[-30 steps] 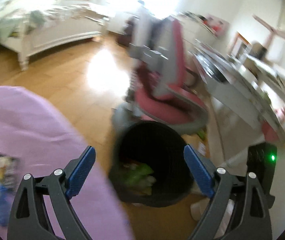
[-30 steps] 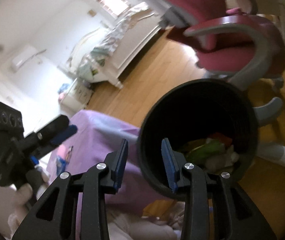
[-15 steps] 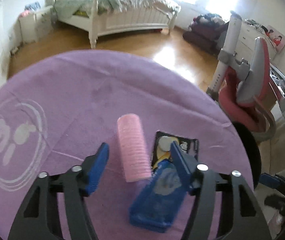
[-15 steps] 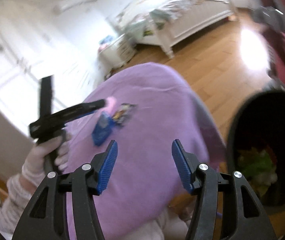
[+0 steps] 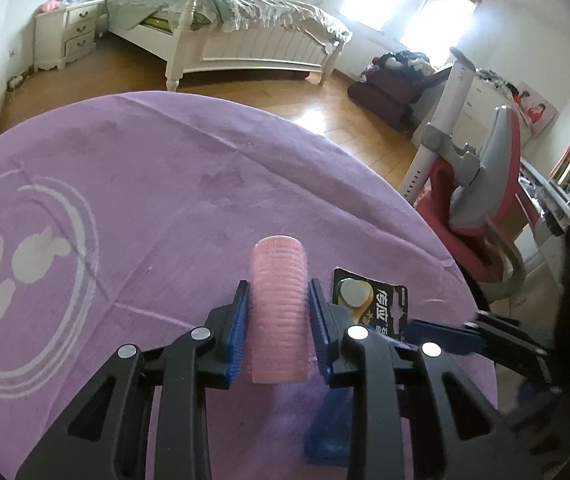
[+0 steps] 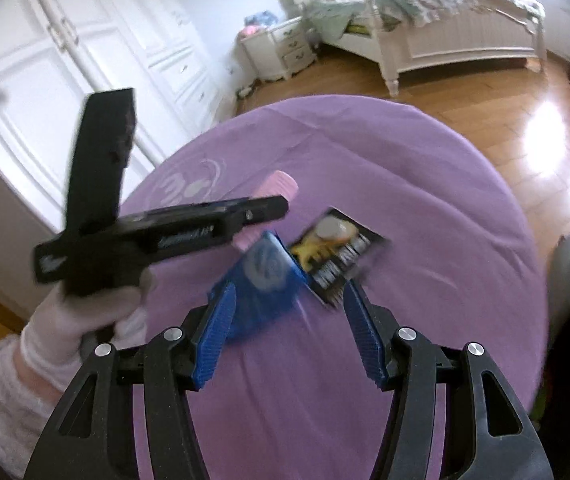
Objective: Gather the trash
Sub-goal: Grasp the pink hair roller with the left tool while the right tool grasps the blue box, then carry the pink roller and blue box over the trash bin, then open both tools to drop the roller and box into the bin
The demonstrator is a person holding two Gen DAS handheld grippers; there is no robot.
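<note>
A pink hair roller (image 5: 279, 312) lies on the round purple-covered table (image 5: 145, 200). My left gripper (image 5: 278, 287) is closing on it, and its blue pads touch both sides of the roller. Right of it lie a black snack wrapper (image 5: 373, 308) and a blue packet (image 5: 327, 436). In the right wrist view my right gripper (image 6: 289, 292) hovers open just short of the blue packet (image 6: 261, 280) and the wrapper (image 6: 341, 252), holding nothing. A white-gloved hand (image 6: 85, 320) holds the left gripper (image 6: 269, 206) over the roller (image 6: 281, 186).
A white bed (image 5: 245, 32) and a nightstand (image 5: 65, 32) stand across the wooden floor. A pink and grey chair (image 5: 477, 208) is close to the table's right edge. White wardrobe doors (image 6: 65, 60) are behind the left hand.
Both grippers swung from the black bin to the purple table. The left jaws narrowed from wide open onto the pink roller. The right jaws widened and neared the blue packet.
</note>
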